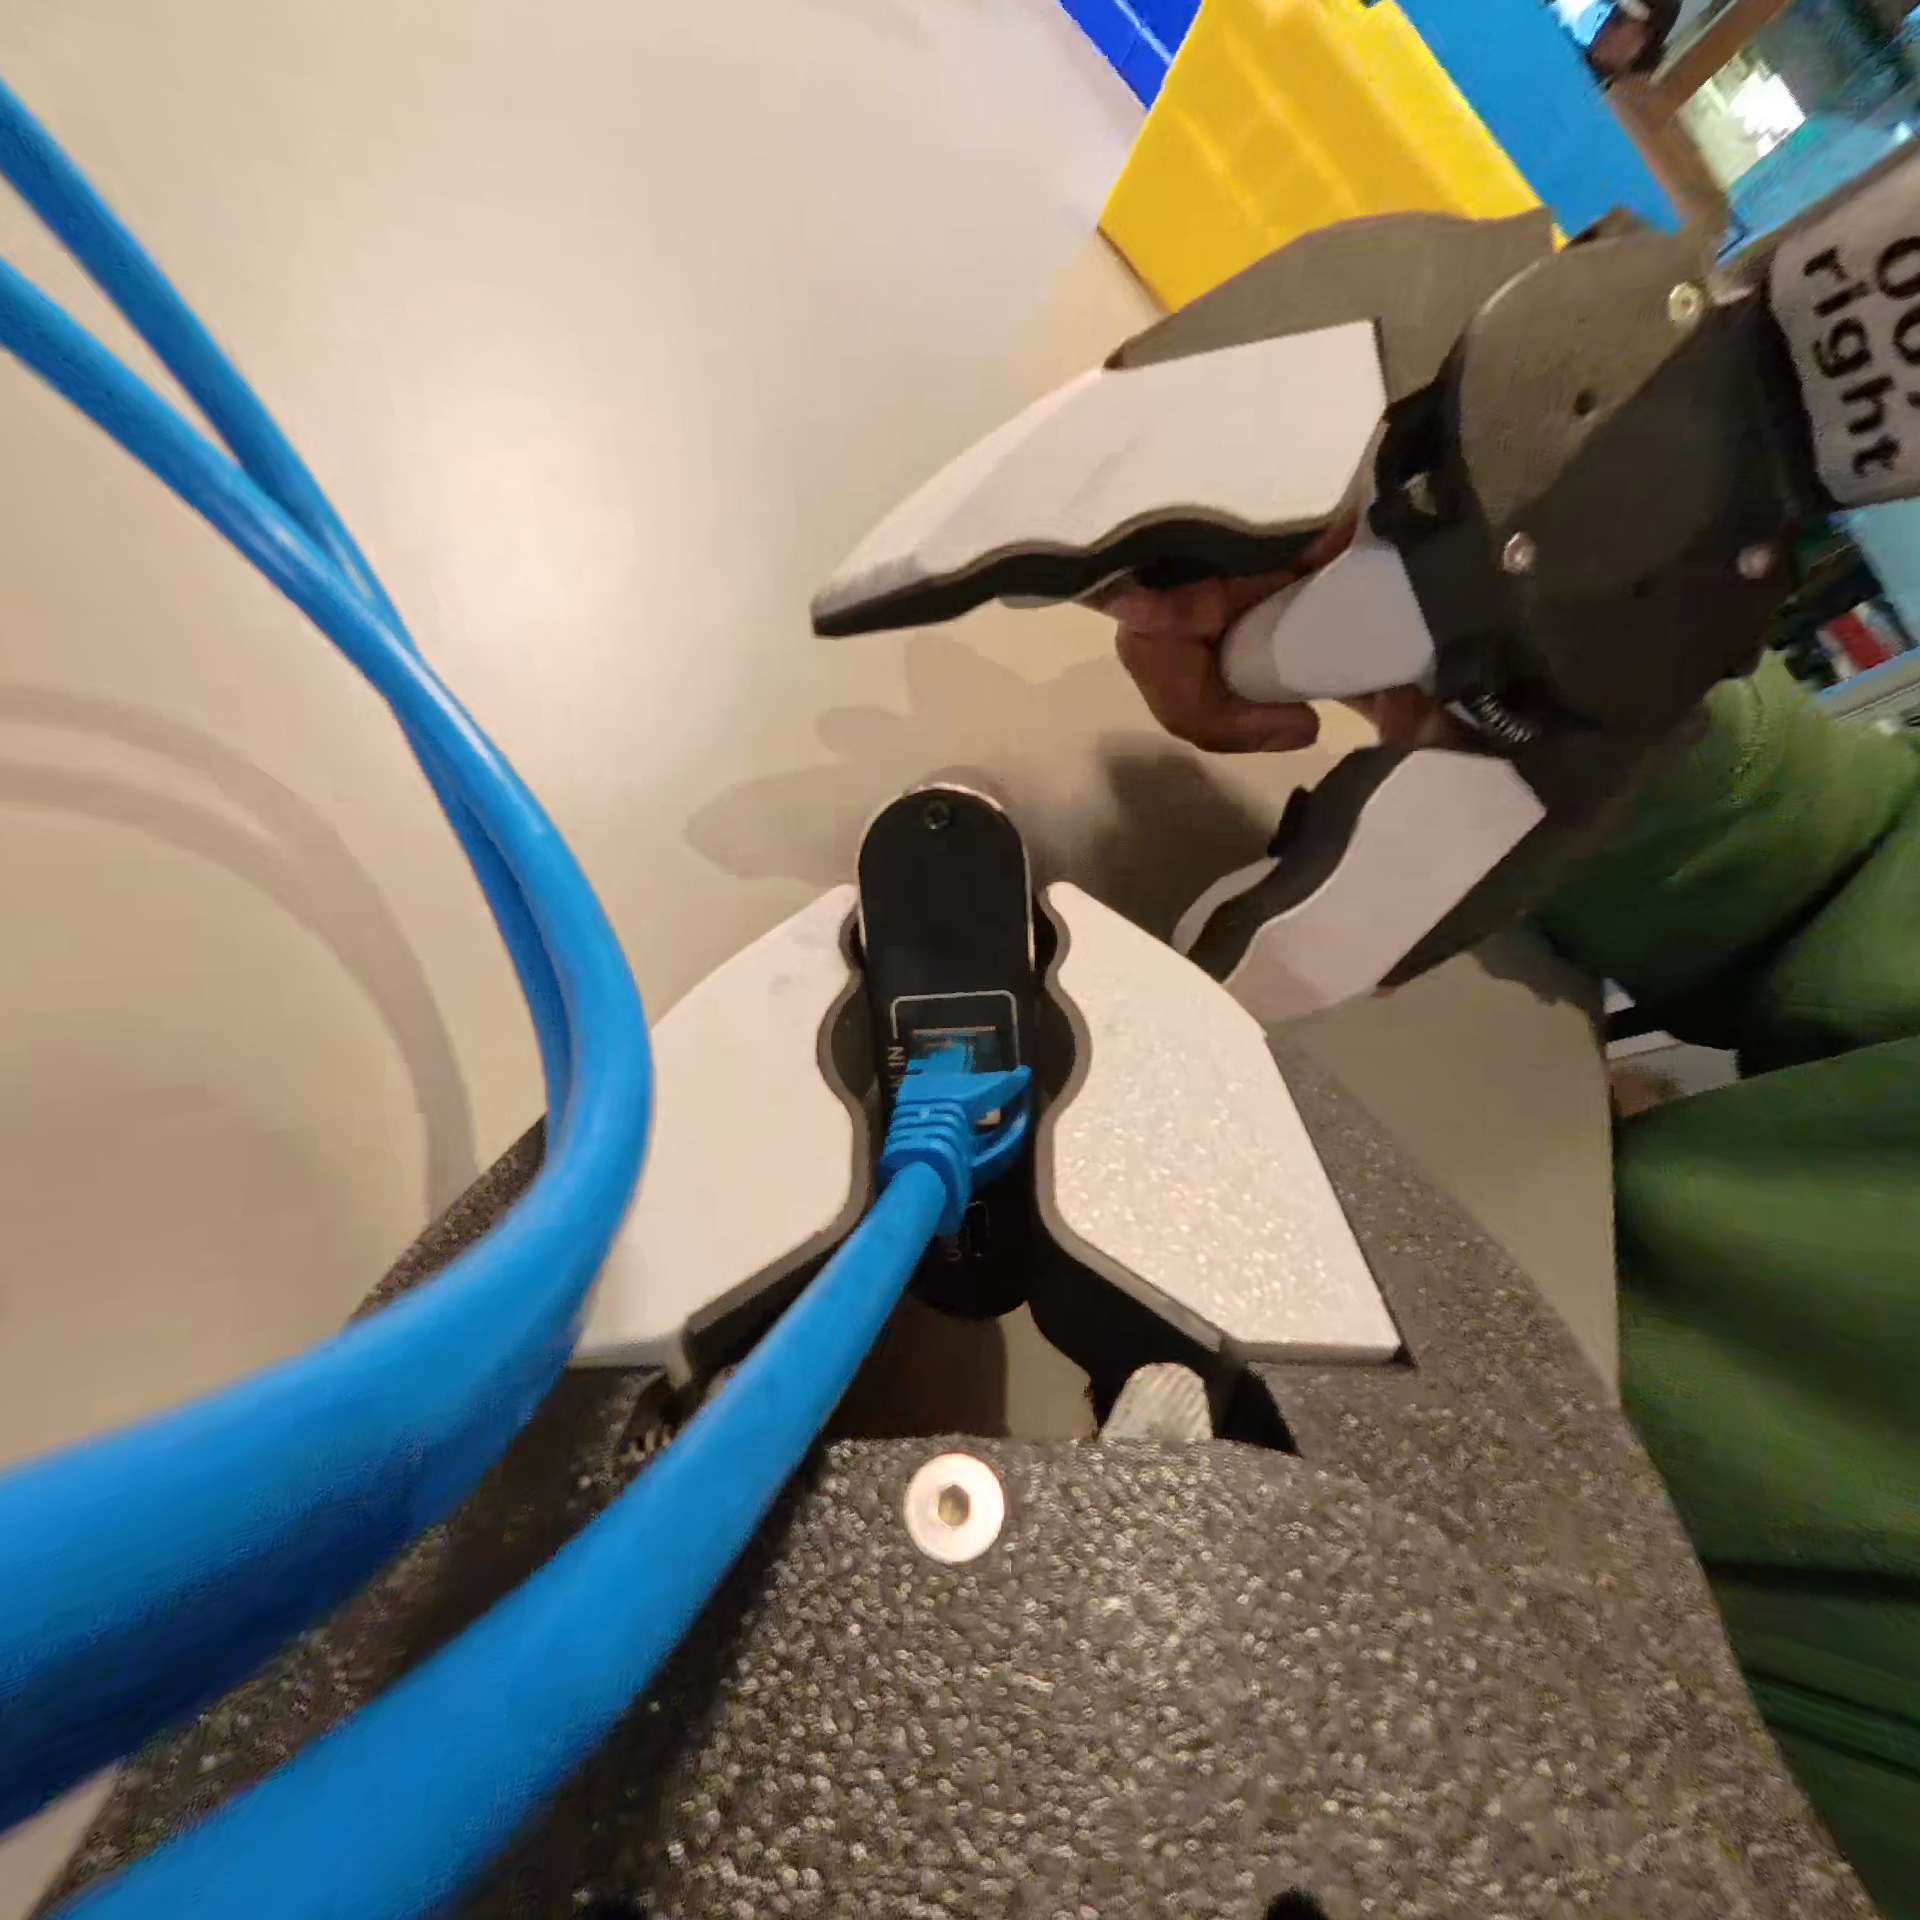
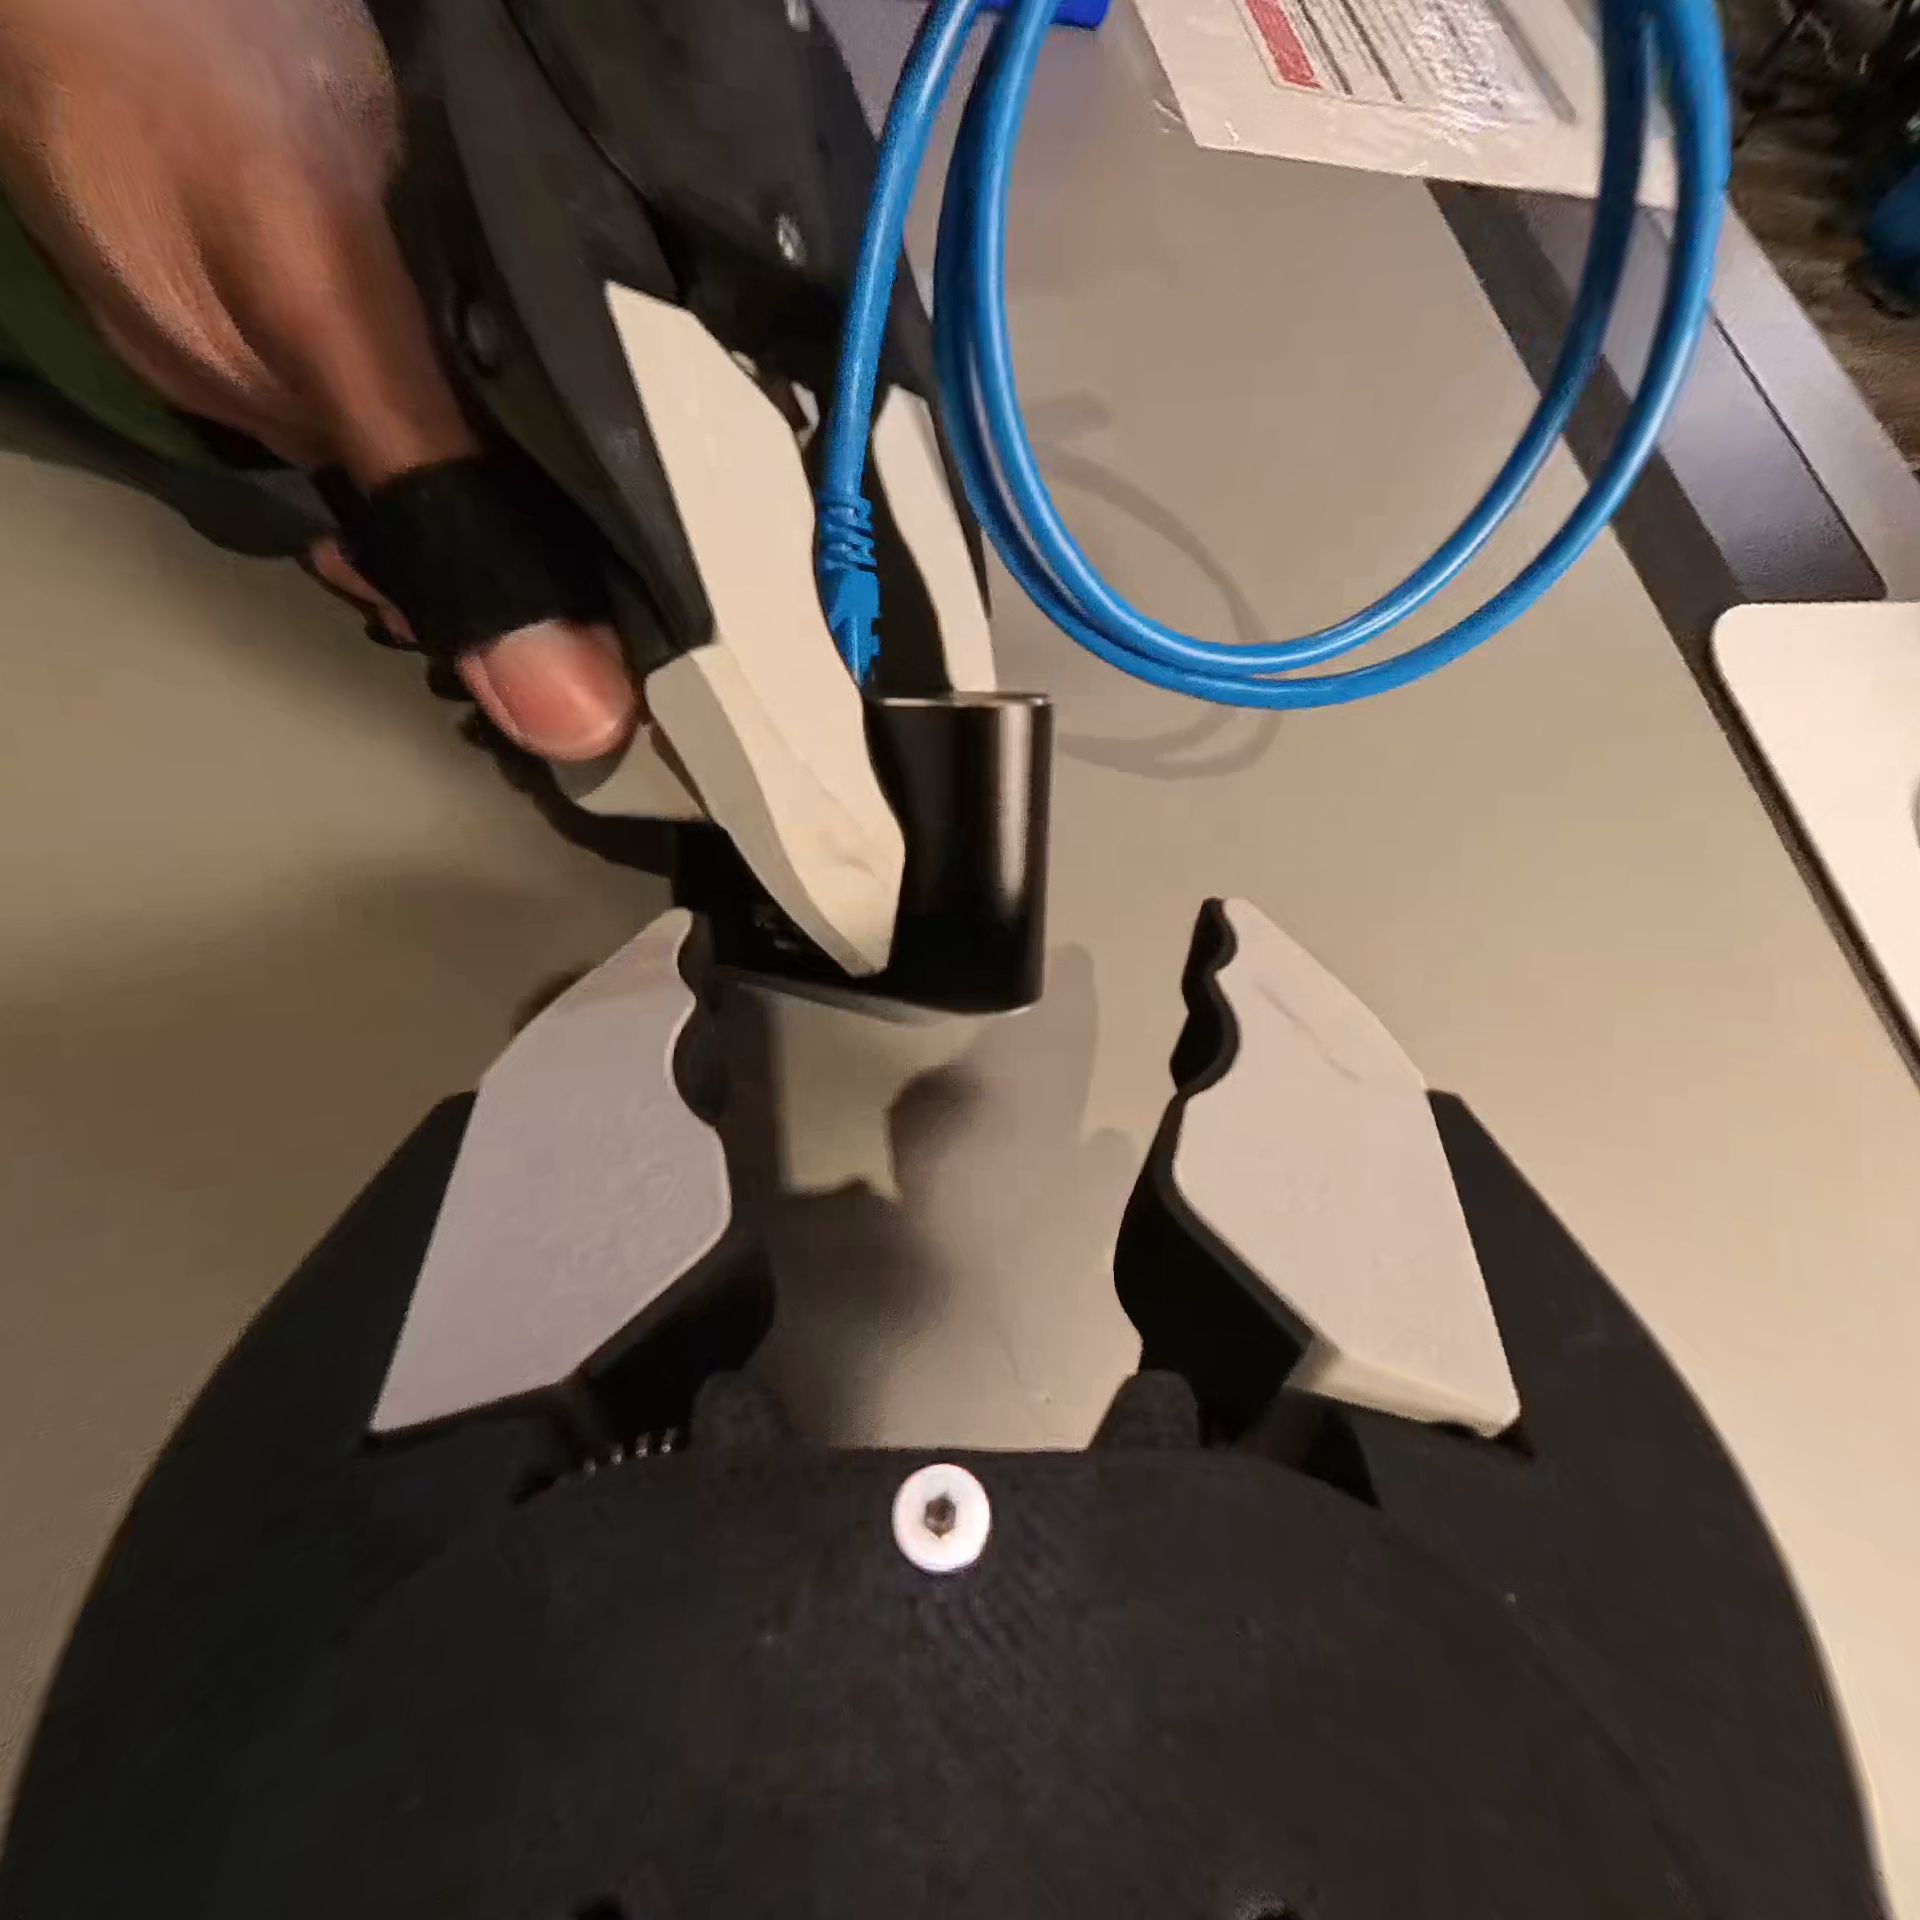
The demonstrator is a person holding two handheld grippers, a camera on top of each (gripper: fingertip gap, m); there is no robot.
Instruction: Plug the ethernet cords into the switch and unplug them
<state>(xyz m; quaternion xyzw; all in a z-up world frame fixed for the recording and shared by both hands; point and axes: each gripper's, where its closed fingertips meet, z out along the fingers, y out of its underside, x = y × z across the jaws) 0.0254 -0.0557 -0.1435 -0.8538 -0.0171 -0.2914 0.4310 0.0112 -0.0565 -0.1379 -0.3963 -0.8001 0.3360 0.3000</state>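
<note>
Beige tabletop (image 1: 520,416), yellow bin (image 1: 1299,156) and blue panel (image 1: 1507,94) behind.

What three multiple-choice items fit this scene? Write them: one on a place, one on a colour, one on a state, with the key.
1. Where is the black switch?
A. Lying alone on the table
B. Between the fingers of the left hand-held gripper
C. Inside the yellow bin

2. What colour is the ethernet cord?
A. Blue
B. Red
C. White

3. How does the right hand-held gripper stand?
A. Shut on the cord
B. Shut on the switch
C. Open, holding nothing

Key:
1 B, both wrist views show the left fingers pressed on either side of the switch.
2 A, the loops and the plug seated in the port are blue.
3 C, in the right wrist view its fingers stand wide apart with only the table between them.
</note>
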